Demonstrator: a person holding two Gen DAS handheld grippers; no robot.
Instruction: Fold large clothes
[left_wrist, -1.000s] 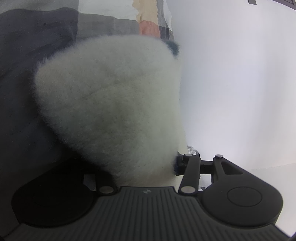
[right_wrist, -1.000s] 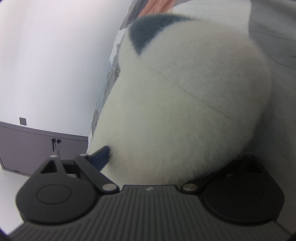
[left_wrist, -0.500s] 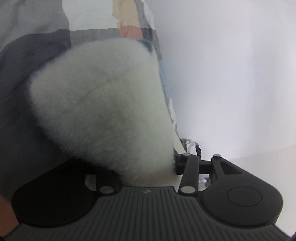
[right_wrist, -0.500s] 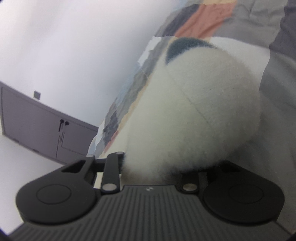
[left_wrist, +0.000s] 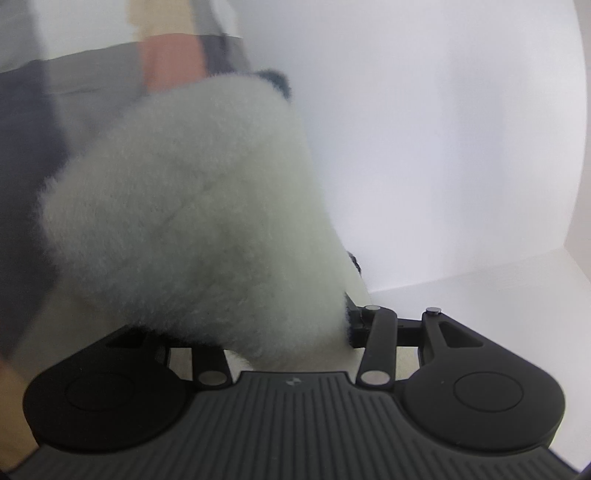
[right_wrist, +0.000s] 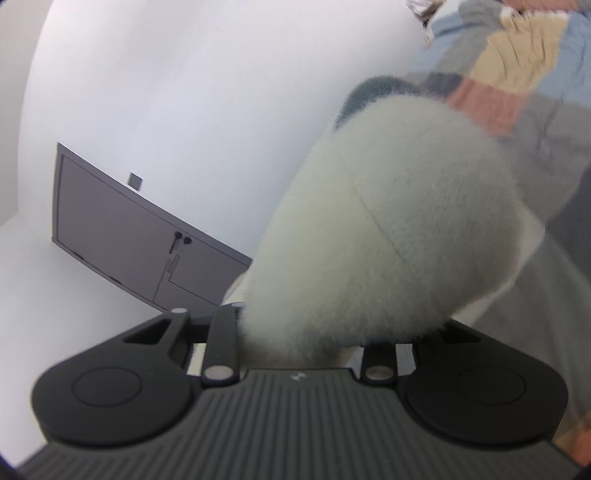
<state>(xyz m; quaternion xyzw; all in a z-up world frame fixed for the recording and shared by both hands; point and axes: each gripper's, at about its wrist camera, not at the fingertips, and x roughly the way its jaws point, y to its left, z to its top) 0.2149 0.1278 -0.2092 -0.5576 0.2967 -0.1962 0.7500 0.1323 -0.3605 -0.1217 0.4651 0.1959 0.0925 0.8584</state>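
Note:
A fluffy white fleece garment (left_wrist: 192, 221) with a dark blue-grey patch at its far tip fills the middle of the left wrist view. My left gripper (left_wrist: 288, 332) is shut on its near edge; the fleece hides the fingertips. The same white fleece (right_wrist: 388, 240) bulges in the right wrist view, and my right gripper (right_wrist: 299, 339) is shut on it as well. The garment hangs bunched between the two grippers, raised off the surface.
A patchwork cover of grey, salmon, beige and blue squares (right_wrist: 517, 74) lies behind the garment, also seen in the left wrist view (left_wrist: 170, 62). A grey cabinet (right_wrist: 140, 236) stands against the white wall (left_wrist: 443, 147) at the left.
Both grippers have lifted and tilted with the fleece held. The right view has swung up toward the wall and cabinet; the left view shows more wall and floor.

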